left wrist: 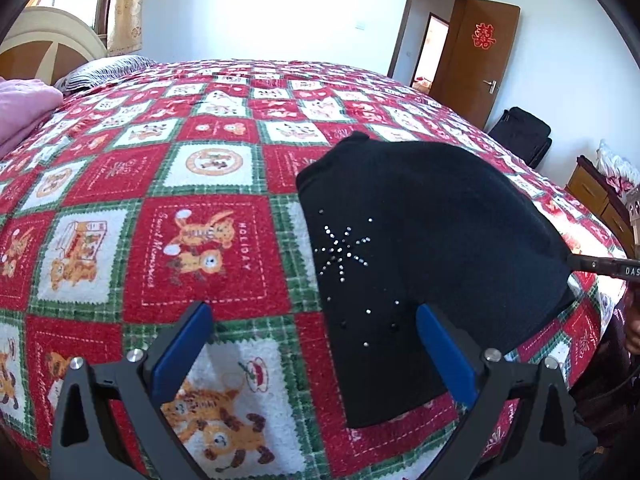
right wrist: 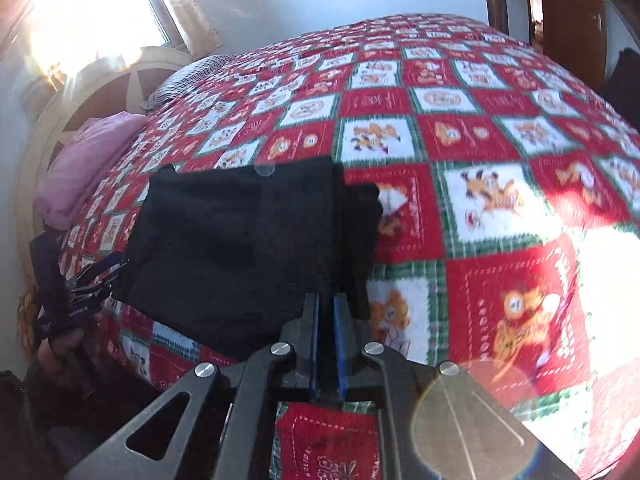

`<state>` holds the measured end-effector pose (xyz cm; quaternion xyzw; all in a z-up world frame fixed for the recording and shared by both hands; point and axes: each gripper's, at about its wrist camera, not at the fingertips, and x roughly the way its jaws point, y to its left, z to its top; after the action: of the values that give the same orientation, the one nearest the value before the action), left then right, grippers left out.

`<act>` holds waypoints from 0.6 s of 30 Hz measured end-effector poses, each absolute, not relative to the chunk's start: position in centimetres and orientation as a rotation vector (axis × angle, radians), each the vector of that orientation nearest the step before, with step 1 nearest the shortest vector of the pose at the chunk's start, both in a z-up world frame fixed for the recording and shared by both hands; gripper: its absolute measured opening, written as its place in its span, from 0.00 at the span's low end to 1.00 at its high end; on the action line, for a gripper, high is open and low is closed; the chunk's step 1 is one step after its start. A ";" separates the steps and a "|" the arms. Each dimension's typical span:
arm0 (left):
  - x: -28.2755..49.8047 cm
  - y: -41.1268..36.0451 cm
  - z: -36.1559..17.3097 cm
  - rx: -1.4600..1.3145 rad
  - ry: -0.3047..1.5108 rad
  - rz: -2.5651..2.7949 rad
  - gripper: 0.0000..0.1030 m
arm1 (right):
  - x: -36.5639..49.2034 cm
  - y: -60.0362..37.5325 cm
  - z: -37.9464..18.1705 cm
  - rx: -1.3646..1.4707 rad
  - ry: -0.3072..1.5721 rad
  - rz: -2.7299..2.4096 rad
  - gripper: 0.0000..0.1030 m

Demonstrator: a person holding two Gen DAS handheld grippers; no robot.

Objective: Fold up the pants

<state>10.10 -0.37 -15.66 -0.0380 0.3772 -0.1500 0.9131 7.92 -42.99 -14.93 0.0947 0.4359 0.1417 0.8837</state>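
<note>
Black knit pants (left wrist: 420, 248), studded with a rhinestone starburst, lie in a compact folded block on the red, white and green holiday quilt (left wrist: 168, 184) of a bed, near its front edge. The left claw (left wrist: 316, 344) hovers with its blue pads spread wide, one over the quilt and one over the near corner of the fabric, gripping nothing. The right claw (right wrist: 328, 332) has its pads drawn almost together at the near edge of the pants; from its own view a sliver of dark cloth seems to sit between them, though how much is caught cannot be told. A looser flap juts from the right side of the bundle there. The risk from here appears to be a thin pinch: a lift on only the top layer could peel the stack apart, and dragging across the fleecy quilt could skew the fold.
</note>
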 end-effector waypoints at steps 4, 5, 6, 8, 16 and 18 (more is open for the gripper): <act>9.9 -0.3 -14.3 -0.057 0.742 -0.294 1.00 | 8.0 -43.0 -14.4 0.213 0.915 0.328 0.08; 9.9 -0.3 -13.9 -0.052 0.729 -0.290 1.00 | 7.8 -42.8 -13.9 0.187 0.894 0.313 0.12; 10.0 -0.2 -13.4 -0.051 0.713 -0.291 1.00 | 7.7 -42.6 -13.5 0.154 0.871 0.283 0.19; 10.4 -0.4 -12.5 -0.044 0.691 -0.303 1.00 | 7.7 -42.9 -12.5 0.125 0.807 0.227 0.39; 15.0 -3.6 -11.0 0.050 0.639 -0.331 1.00 | 10.1 -41.8 -14.5 0.161 0.904 0.275 0.31; 16.4 -4.3 -11.7 0.075 0.677 -0.312 1.00 | 9.7 -41.6 -14.7 0.146 0.913 0.274 0.12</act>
<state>16.43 -4.34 -11.72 0.0367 0.3304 -0.1525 0.9307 9.66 -41.56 -14.73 0.0702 0.4391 0.1316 0.8860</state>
